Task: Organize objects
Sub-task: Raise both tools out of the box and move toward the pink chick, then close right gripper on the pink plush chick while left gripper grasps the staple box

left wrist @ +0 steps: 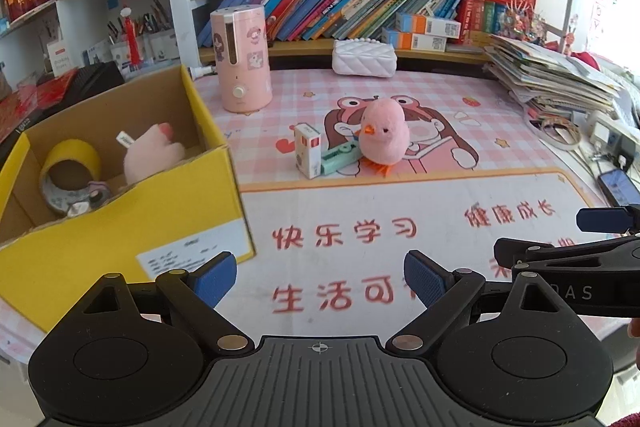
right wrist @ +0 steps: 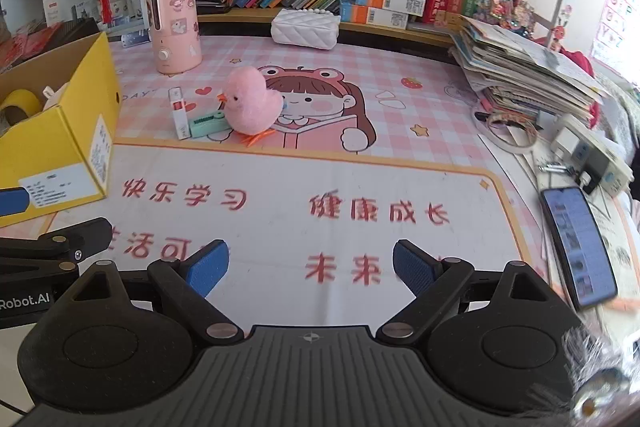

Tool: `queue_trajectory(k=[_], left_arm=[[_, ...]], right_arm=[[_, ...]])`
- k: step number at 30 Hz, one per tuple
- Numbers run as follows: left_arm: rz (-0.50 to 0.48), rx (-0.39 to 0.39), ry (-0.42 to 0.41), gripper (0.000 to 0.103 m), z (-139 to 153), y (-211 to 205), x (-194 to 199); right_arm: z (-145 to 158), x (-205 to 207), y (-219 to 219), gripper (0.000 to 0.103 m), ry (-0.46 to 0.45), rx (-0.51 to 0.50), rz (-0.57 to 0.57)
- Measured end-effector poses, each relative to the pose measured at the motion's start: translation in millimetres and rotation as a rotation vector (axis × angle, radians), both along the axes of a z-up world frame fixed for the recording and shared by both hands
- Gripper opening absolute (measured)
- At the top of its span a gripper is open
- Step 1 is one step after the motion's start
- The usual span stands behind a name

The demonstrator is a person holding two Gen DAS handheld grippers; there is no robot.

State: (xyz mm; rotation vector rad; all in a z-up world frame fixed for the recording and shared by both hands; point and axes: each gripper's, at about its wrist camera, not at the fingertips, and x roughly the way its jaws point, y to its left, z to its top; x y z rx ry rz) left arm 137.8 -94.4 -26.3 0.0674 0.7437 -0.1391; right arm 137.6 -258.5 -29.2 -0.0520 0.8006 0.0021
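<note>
Fingers (left wrist: 218, 277) of both grippers spread wide, empty, facing the pink chick (left wrist: 382, 135).

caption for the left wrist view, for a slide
Open left gripper faces pink plush chick on desk mat, yellow box alongside.

Desk (left wrist: 400, 83) under pink cartoon mat (left wrist: 440, 211), yellow cardboard box (left wrist: 120, 227) at left, pink humidifier (left wrist: 240, 59) upper centre, white quilted pouch (left wrist: 364, 58) behind, pink plush chick (left wrist: 382, 137) mid-frame touching mint stapler (left wrist: 338, 157) and small white carton (left wrist: 307, 151), paper stack (left wrist: 552, 75) right, phone (left wrist: 619, 187) right edge
</note>
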Motion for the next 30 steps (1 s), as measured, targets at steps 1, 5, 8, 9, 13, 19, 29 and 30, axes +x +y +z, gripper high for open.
queue_trajectory(k=[1,5,8,9,13,19,29,30], left_arm=[[0.004,0.001,0.001,0.093,0,-3,3],[0.022,0.003,0.000,0.093,0,-13,16],[0.038,0.004,-0.005,0.093,1,-18,25],[0.044,0.004,-0.007,0.091,2,-20,27],[0.069,0.013,-0.016,0.090,3,-26,38],[0.079,0.025,-0.015,0.081,2,-35,56],[0.170,0.060,-0.029,0.052,1,-39,104],[0.185,0.059,-0.027,0.050,1,-38,110]], right_arm=[[0,5,-2,0.089,0.003,0.001,0.007],[-1,25,-11,0.089,0.012,0.010,0.040],[-2,38,-16,0.086,0.014,0.019,0.063],[-2,43,-18,0.085,0.016,0.023,0.070],[-2,58,-26,0.074,0.013,0.046,0.101],[-3,81,-37,0.066,0.010,0.081,0.129],[2,124,-45,0.066,-0.048,0.094,0.179],[2,126,-45,0.066,-0.054,0.087,0.198]])
